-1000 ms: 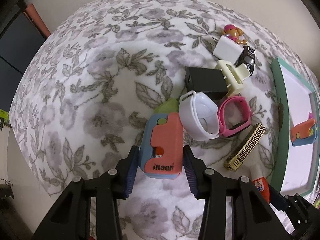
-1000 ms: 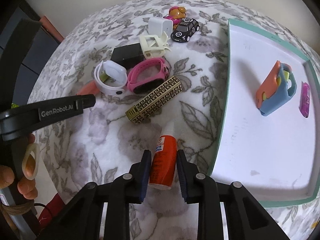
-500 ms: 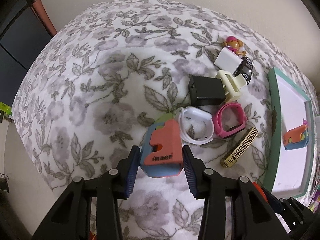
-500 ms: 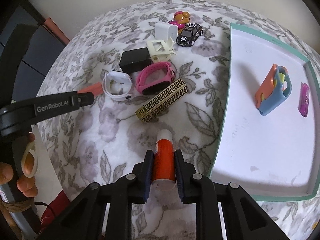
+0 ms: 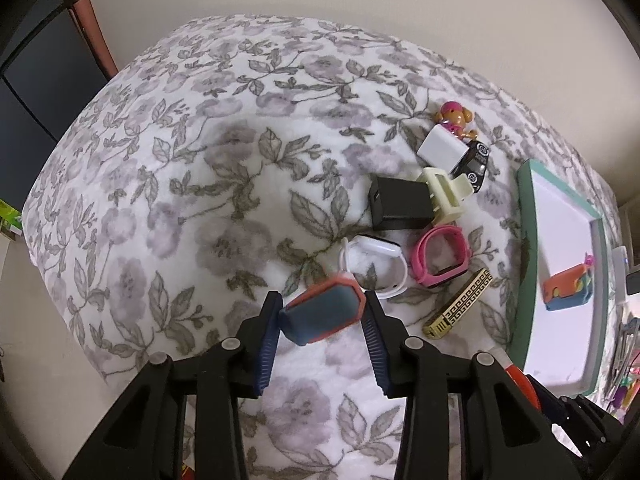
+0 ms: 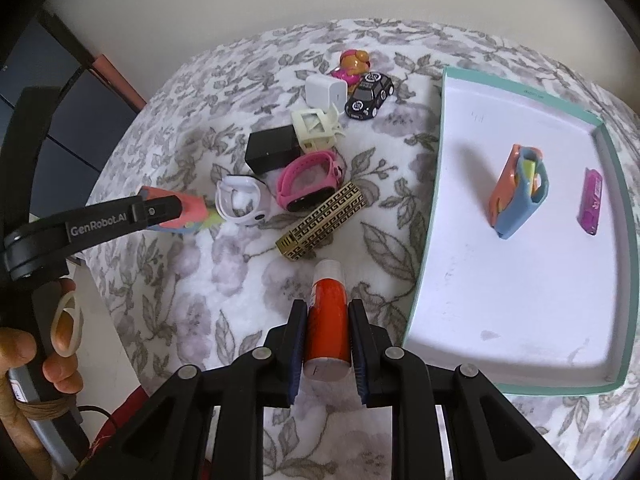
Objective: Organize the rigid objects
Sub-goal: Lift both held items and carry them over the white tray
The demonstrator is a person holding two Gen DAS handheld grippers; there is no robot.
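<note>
Overhead, both grippers point steeply down at a floral cloth [image 5: 224,208] covering the tabletop.

Left gripper [image 5: 322,322]: jaws closing, a coral-and-blue block [image 5: 322,312] between them, tilted, the blue pads against its sides. In the right wrist view the same block shows at the tip of the left gripper, held off the cloth, a pale green piece sticking out of its end. A hand [image 6: 24,364] grips that tool's handle at lower left.

Right gripper [image 6: 327,338]: jaws together on an orange glue stick [image 6: 327,320], white cap pointing away from the camera, both pads pressed to the tube.

Loose pile on the cloth, beyond both grippers:
- white watch [image 6: 240,200], just beside a pink watch [image 6: 308,182]
- gold patterned bar [image 6: 322,222], lying diagonal, near the pink watch
- black box [image 6: 272,150], touching a cream hair clip [image 6: 316,128]
- white charger cube [image 6: 326,92], beside a black toy car [image 6: 370,94]
- small pink-and-orange figure [image 6: 354,64], behind the charger and car

Teal-rimmed tray [image 6: 434,208] to the right of the pile, white floor. In it: a second coral-and-blue block [image 6: 518,190], standing on edge, and a purple lighter-like item [image 6: 591,202] near the far rim, well apart from the block.
</note>
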